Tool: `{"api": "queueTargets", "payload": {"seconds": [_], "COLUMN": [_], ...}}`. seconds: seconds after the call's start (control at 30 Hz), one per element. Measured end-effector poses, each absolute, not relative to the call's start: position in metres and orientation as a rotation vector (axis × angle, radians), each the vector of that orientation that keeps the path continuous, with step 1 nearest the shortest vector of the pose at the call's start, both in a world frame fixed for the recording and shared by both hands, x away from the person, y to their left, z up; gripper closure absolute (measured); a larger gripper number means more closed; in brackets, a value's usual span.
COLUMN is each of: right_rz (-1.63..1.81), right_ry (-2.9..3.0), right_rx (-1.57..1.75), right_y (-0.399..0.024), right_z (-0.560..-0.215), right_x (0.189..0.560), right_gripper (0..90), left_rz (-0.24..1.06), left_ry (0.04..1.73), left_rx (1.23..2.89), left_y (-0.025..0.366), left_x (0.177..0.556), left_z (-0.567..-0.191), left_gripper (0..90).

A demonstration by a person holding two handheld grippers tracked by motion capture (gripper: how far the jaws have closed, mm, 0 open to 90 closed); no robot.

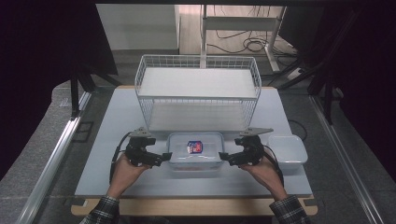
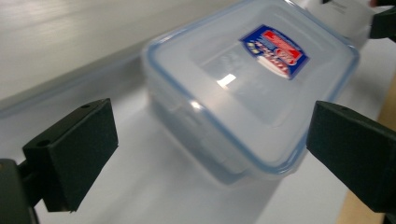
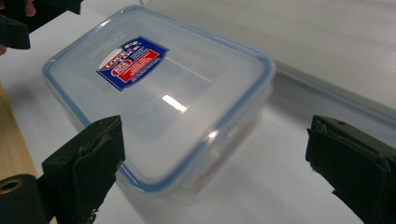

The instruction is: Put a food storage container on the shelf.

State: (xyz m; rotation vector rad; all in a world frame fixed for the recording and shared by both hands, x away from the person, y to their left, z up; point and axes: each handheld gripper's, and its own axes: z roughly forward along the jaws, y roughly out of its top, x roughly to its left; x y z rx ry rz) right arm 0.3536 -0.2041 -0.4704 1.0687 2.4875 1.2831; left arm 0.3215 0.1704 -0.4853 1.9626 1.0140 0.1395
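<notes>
A clear plastic box with a blue-rimmed lid and a red and blue label stands on the white table, just in front of the wire basket. My left gripper is at the box's left side, jaws wide apart and off it. My right gripper mirrors it at the right side, also open. In the left gripper view the box lies ahead between the two black pads, untouched. The right gripper view shows the box the same way, with the pads apart from its walls.
A white wire basket stands behind the box at the table's middle. A second, lidless white container sits right of my right hand. The table's wooden front edge runs under the forearms.
</notes>
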Motion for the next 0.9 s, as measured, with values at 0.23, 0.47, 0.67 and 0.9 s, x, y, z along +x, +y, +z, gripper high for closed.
{"api": "queueTargets", "payload": {"seconds": [0.23, 0.47, 0.67, 0.9], "right_rz": [1.255, 1.300, 1.311, 1.397], "right_ry": [2.588, 2.686, 2.739, 2.728], "right_rx": [1.179, 1.278, 1.310, 1.306], "right_y": [-0.186, -0.179, -0.182, -0.200], "right_z": [-0.477, -0.492, -0.492, -0.483], "right_x": [0.374, 0.387, 0.387, 0.378], "right_gripper": [6.7, 8.7, 14.2, 37.5], "left_rz": [0.020, -0.158, -0.153, -0.162], "left_ry": [1.054, 1.063, 1.071, 1.058], "left_rx": [2.002, 1.988, 1.979, 1.925], "left_y": [0.152, 0.145, 0.149, 0.164], "left_x": [0.346, 0.357, 0.349, 0.327], "left_z": [-0.493, -0.511, -0.508, -0.505], "left_gripper": [5.4, 1.3, 5.7, 25.4]}}
